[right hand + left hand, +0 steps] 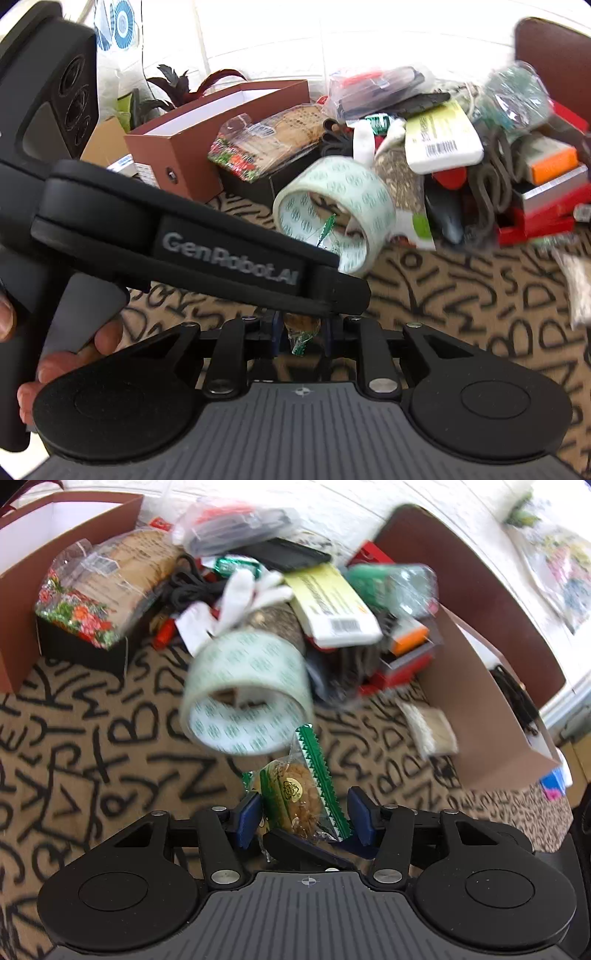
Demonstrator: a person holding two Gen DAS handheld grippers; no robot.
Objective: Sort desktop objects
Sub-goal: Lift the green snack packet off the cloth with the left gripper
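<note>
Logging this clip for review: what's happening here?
A person is working both handheld grippers on one wrapped biscuit above the lettered tablecloth, just in front of a tape roll and a heap of clutter. The right gripper looks closed on it. The left gripper has its fingers either side, one clearly not touching.

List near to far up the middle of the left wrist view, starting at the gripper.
left gripper → wrapped cookie snack between its fingers → tape roll → white glove → black flat case → clear bag of pens, against the white wall.
</note>
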